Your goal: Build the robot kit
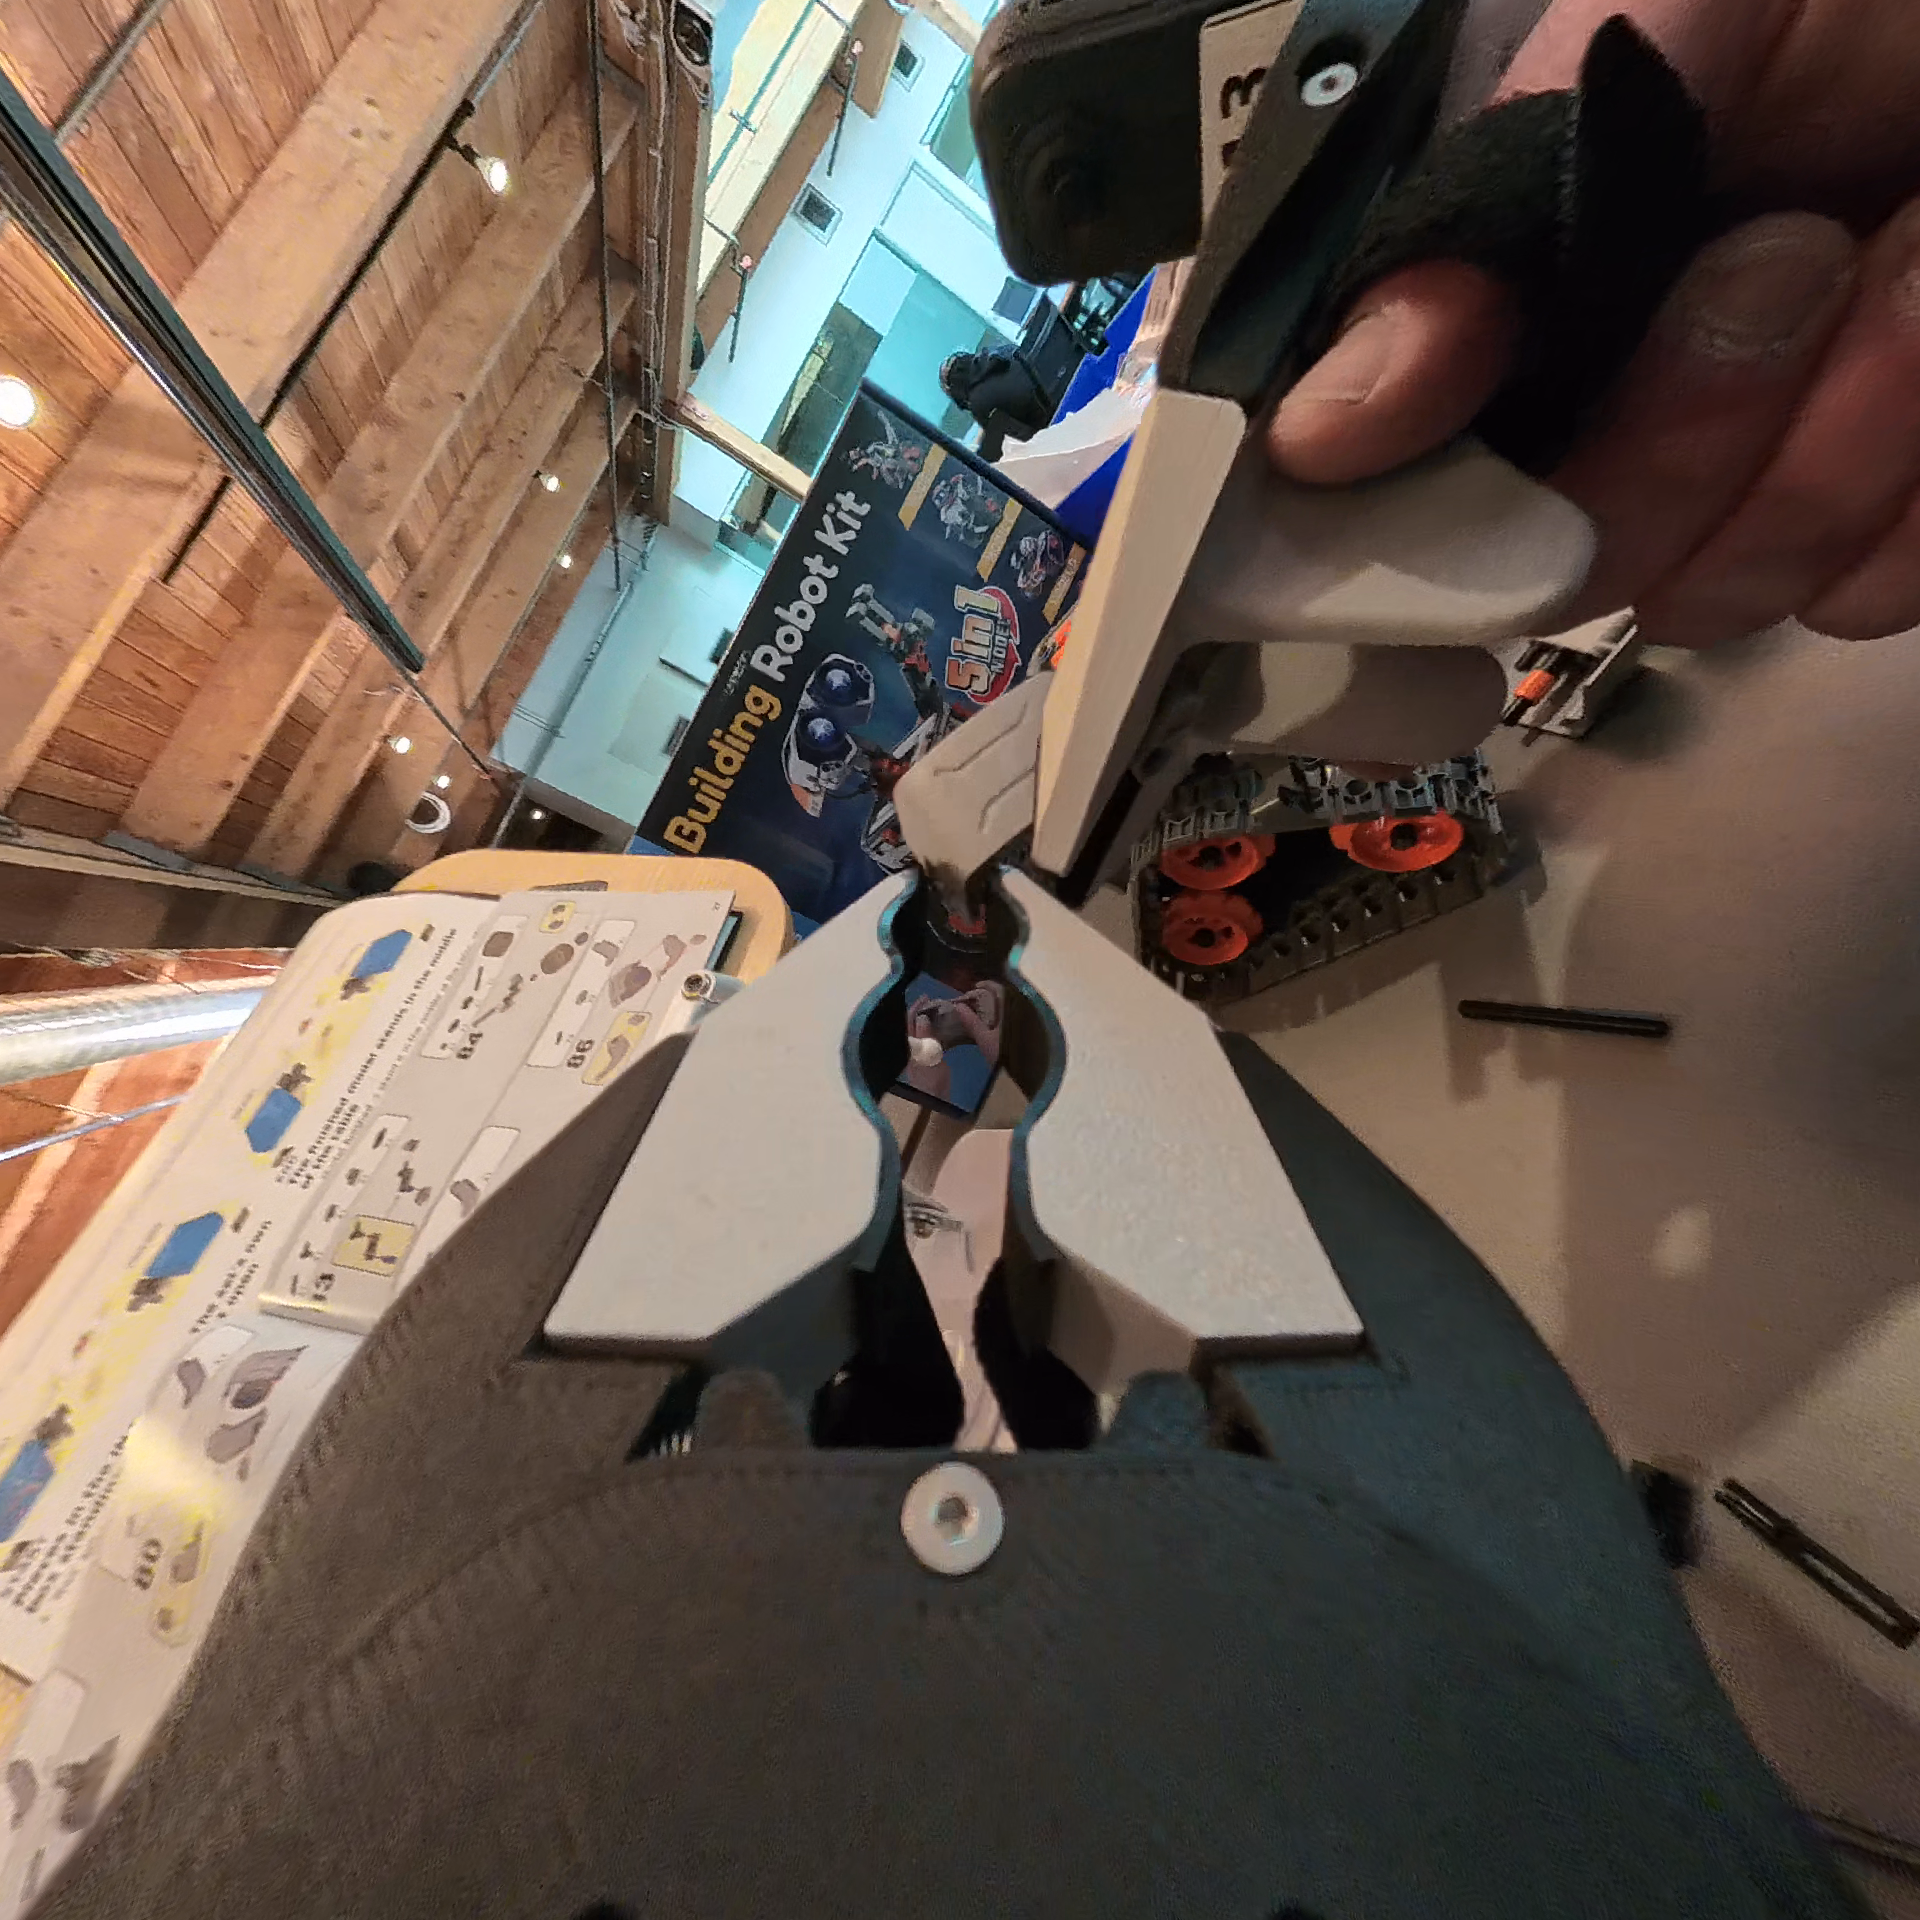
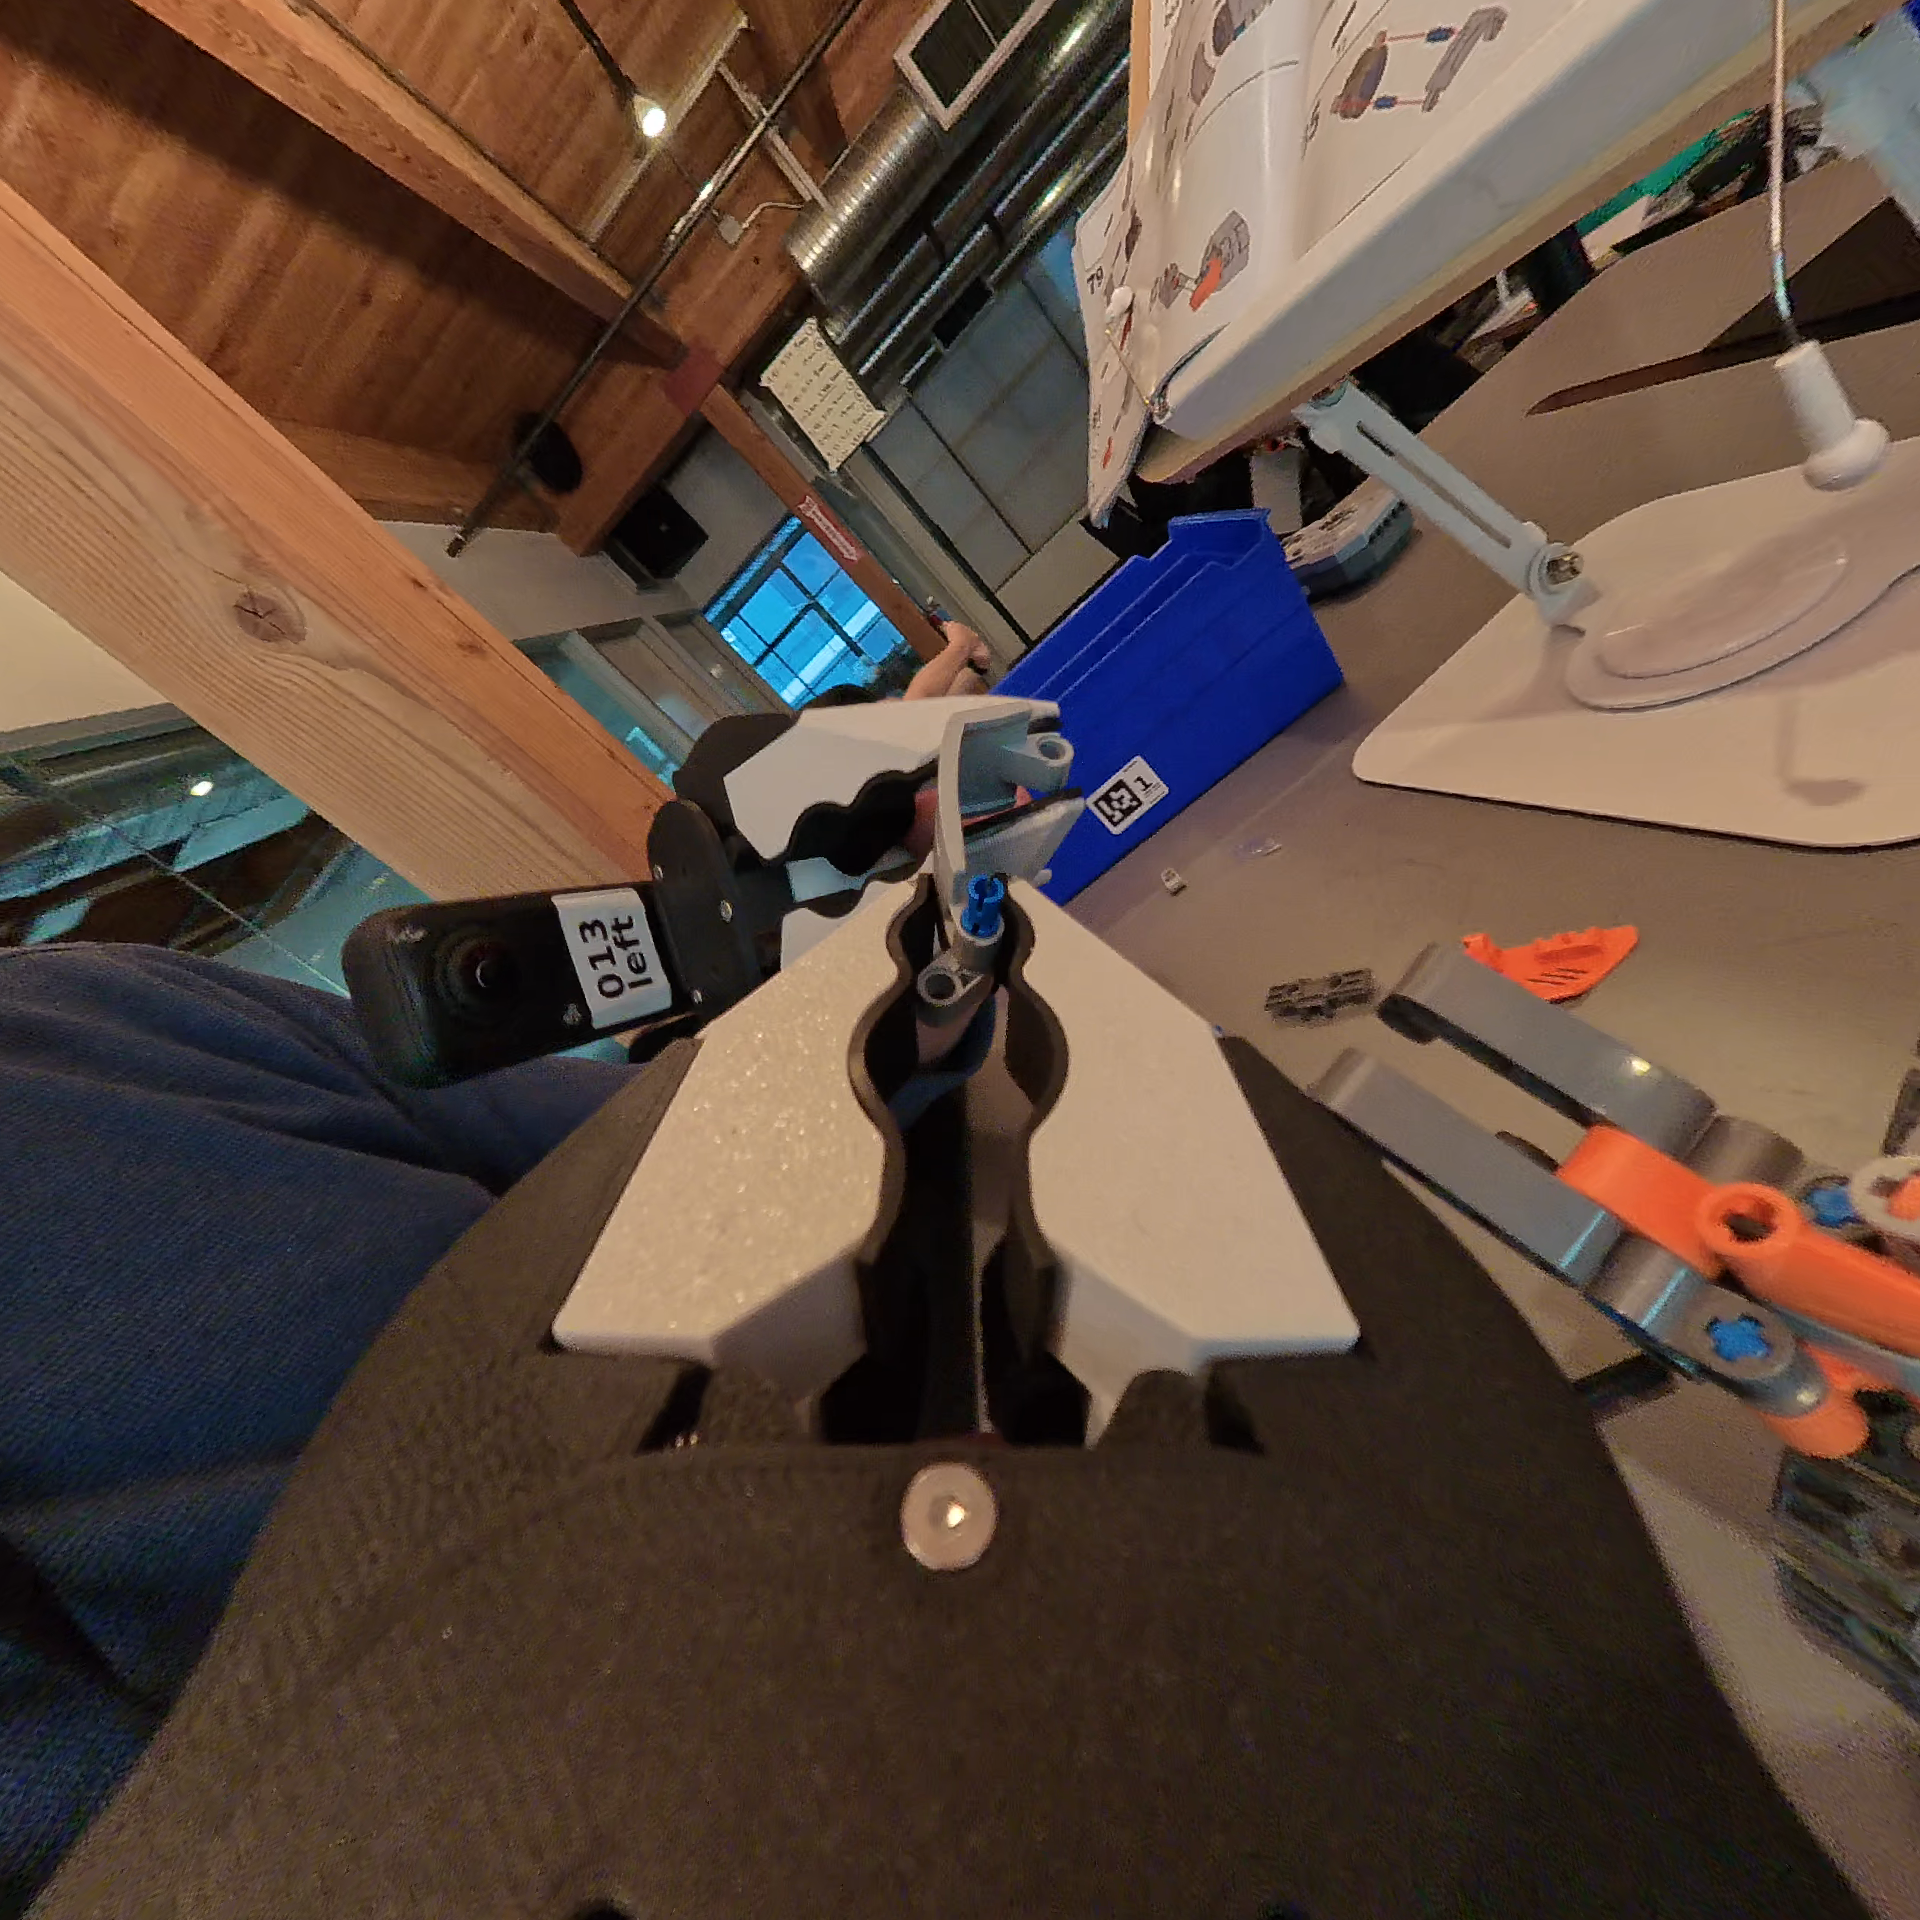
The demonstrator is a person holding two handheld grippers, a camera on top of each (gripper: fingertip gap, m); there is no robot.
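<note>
Right gripper [image 2: 961, 935] is nearly closed, fingertips pinching a dark grey connector piece [image 2: 961, 971] with a blue pin [image 2: 981, 902] poking out at twelve o'clock. Meeting it head-on, the left gripper [image 2: 1003, 795] is clamped on a curved light grey panel piece [image 2: 954, 800], and that panel hangs down right against the blue pin. In the left wrist view the left gripper [image 1: 961, 894] is closed to a sliver on the light grey panel piece [image 1: 961, 784], the right gripper's white finger [image 1: 1138, 634] coming in from one o'clock, a hand [image 1: 1683, 343] wrapped round its handle. Outward now: a tracked model with orange wheels [image 1: 1320, 883] sits on the grey table [image 1: 1558, 1195] at three o'clock, a black axle [image 1: 1564, 1018] lying just beside it. In the right wrist view a blue bin [image 2: 1174, 665] stands at one o'clock, an instruction booklet on a white stand [image 2: 1299, 208] above it, and an orange-and-grey assembly [image 2: 1662, 1195] at four o'clock.
</note>
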